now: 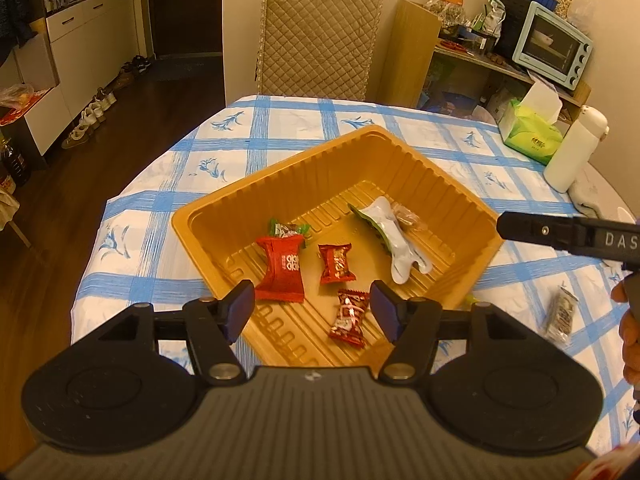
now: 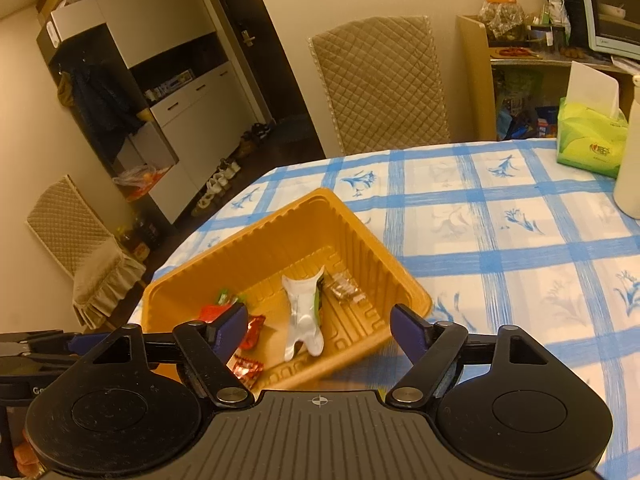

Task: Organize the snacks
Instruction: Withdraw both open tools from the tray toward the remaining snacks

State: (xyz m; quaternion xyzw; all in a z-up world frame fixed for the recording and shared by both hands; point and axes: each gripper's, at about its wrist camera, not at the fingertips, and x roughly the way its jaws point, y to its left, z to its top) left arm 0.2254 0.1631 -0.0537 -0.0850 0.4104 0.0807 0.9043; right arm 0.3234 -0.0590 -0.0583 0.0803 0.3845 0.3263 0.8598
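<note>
Left gripper [image 1: 312, 308] jaws half open, right gripper [image 2: 320, 330] jaws wide, both empty. Loose snack bar [image 1: 560, 314], 3 o'clock of tray [image 1: 280, 168]: light, crinkly, slippery; pinch mid-body.

Warm, yellowish indoor light tints both views, so white surfaces read cream. The blue-and-white checked tabletop [image 1: 400, 128] is evenly and brightly lit, while the dark wooden floor [image 1: 100, 168] and doorway at the upper left of the left wrist view fall into shadow. The shiny ribbed golden plastic tray [image 1: 400, 152] shows soft sheen along its walls. Strong fisheye bending curves walls and cabinet edges towards the frame borders, and the corners vignette to black. In the right wrist view, the tray's near edge looks slightly smeared.
</note>
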